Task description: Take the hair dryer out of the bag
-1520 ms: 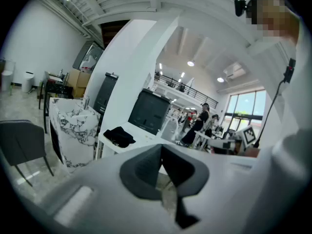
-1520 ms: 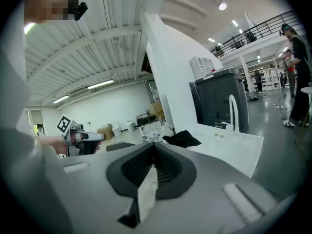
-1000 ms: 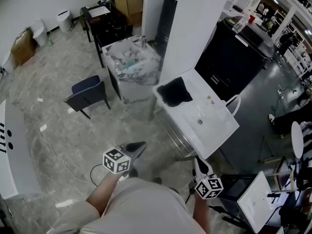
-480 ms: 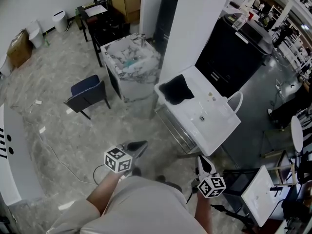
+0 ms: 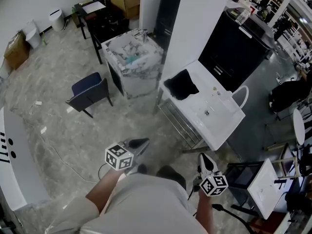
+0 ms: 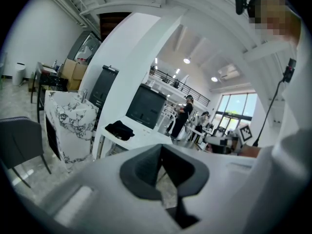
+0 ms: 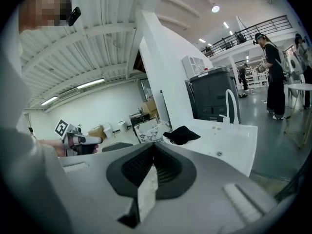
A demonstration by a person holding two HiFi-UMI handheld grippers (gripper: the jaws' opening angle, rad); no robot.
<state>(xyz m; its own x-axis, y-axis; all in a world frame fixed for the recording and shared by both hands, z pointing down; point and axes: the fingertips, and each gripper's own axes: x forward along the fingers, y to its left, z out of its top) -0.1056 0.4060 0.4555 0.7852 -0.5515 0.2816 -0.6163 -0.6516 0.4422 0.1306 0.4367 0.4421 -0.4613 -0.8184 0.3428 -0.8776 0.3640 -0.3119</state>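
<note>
A black bag (image 5: 181, 85) lies slumped on the far end of a white table (image 5: 222, 126); it also shows small in the left gripper view (image 6: 119, 129) and the right gripper view (image 7: 181, 134). No hair dryer is visible. My left gripper (image 5: 145, 142) is held low in front of me, well short of the table, shut and holding nothing (image 6: 161, 168). My right gripper (image 5: 204, 159) hovers near the table's near corner, also shut and holding nothing (image 7: 153, 165). Both point roughly toward the table.
A marble-patterned cabinet (image 5: 134, 57) and a dark blue chair (image 5: 90, 90) stand left of the table. A white pillar (image 5: 195, 28) and a black cabinet (image 5: 234, 52) rise behind it. A white chair (image 5: 241, 95) sits at its right side. People stand far off (image 7: 270, 72).
I have moved a little closer to the white table, and the view has shifted with me. Both grippers came along, still shut with nothing in them.
</note>
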